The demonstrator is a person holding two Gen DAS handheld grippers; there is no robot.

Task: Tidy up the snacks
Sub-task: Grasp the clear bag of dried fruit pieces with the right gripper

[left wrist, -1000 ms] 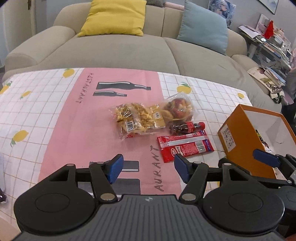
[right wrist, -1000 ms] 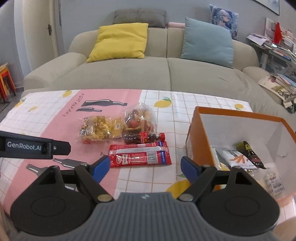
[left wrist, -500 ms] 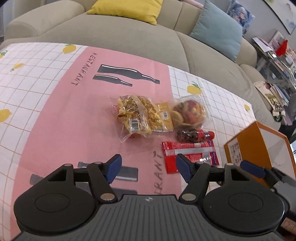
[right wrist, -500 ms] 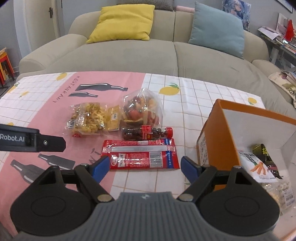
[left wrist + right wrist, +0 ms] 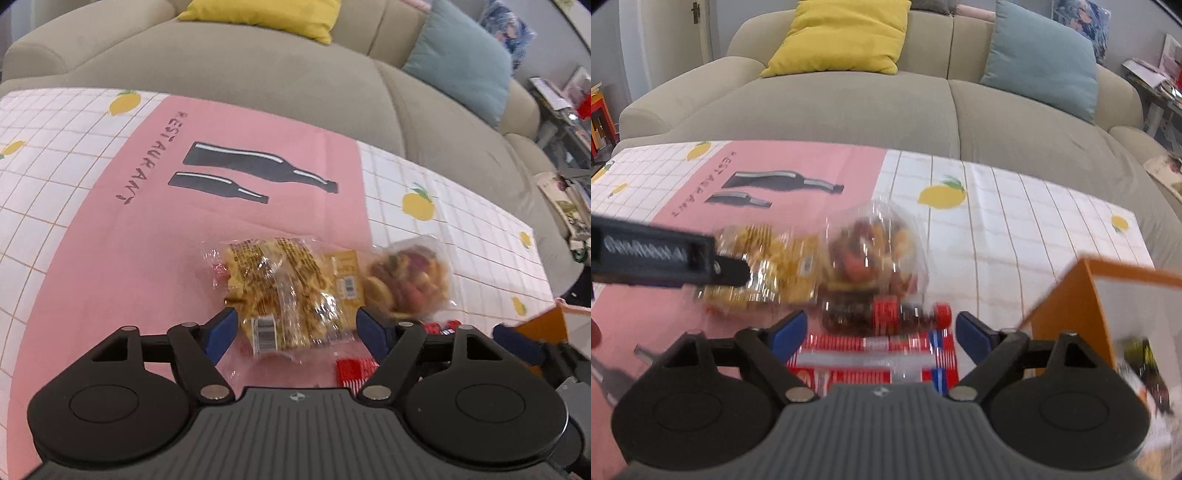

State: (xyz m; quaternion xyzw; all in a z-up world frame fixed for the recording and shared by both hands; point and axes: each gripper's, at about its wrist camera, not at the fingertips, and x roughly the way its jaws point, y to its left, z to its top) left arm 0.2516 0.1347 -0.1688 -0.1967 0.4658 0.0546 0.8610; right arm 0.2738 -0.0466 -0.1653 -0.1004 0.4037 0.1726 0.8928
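Snack group on the tablecloth point(image 5: 92, 258), with the yellow snack bag point(image 5: 284, 291) taken as the landmark. The yellow snack bag, a clear wrapper over golden pieces with a barcode label at its near end, lies flat on the pink panel of the cloth. Just beside it, on the side toward the orange box point(image 5: 1067, 314), sits a clear bag of mixed red and brown snacks point(image 5: 875, 251). In front of that bag, nearer the cameras than the yellow snack bag, a small bottle with a red cap point(image 5: 886, 314) lies on its side, and nearer still a flat red packet point(image 5: 871, 350) lies on the cloth.

The left gripper point(image 5: 295, 328) hangs low over the near end of the yellow snack bag; its blue-tipped jaws have just been opening and stand wide, one on each side of the bag, whose near end lies between them with no pad pressing on it. The right gripper point(image 5: 881, 332) hangs above the small bottle and the red packet; its jaws have likewise just been opening and stand wide apart, with nothing clamped between them.

Beyond the yellow snack bag, printed black bottles point(image 5: 255, 166) mark the pink panel. The orange box stands open at the far right of the group, with packets inside, blurred. Behind the table stands a beige sofa point(image 5: 923, 107) bearing a yellow cushion point(image 5: 842, 37) and a blue cushion point(image 5: 1041, 59).
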